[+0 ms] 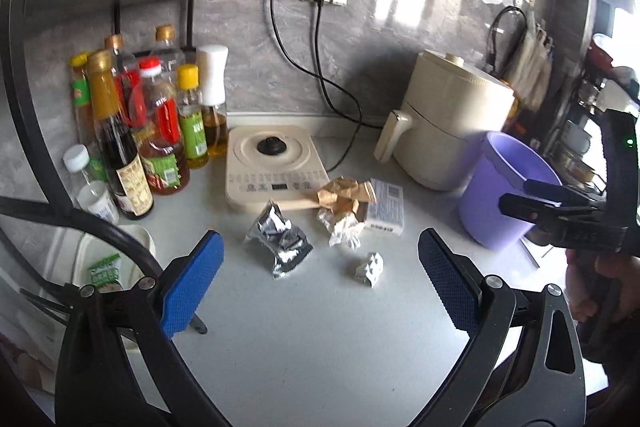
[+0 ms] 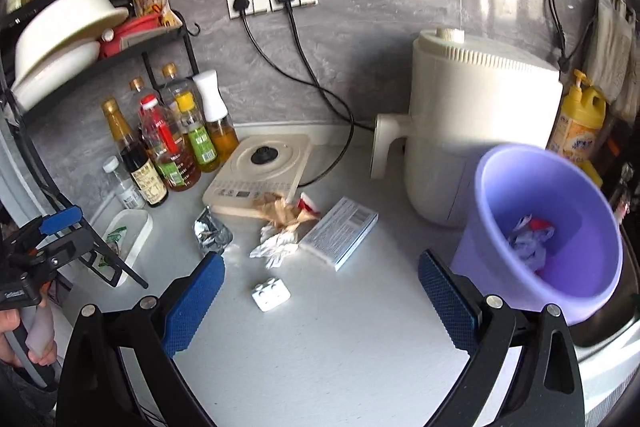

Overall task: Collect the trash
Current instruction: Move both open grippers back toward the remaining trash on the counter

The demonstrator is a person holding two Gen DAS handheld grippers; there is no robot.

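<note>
Trash is scattered on the pale countertop (image 1: 304, 339) just ahead of both tongs. The left gripper (image 1: 320, 283) has its blue pads spread wide with nothing in them, and right in front of the gap sit a crinkled silver foil wrapper (image 1: 280, 241) and a small white blister piece (image 1: 370, 268). A bit further out there's a crumpled white paper (image 1: 343, 229), a scrunched brown paper (image 1: 344, 193) lying partly over the edge of a cream induction plate (image 1: 270, 161), and a flat white box (image 1: 386, 207) just beside them.

The right gripper (image 2: 320, 287) is released too, jaws wide, holding nothing. The white blister piece is between its pads, slightly ahead. The purple bin (image 2: 548, 231) stands just off its right pad, with some crumpled wrappers (image 2: 530, 243) already inside. Behind the bin is a cream air fryer (image 2: 480, 123). Far left of both tongs, a cluster of sauce bottles (image 1: 140, 135) against the wall.
</note>
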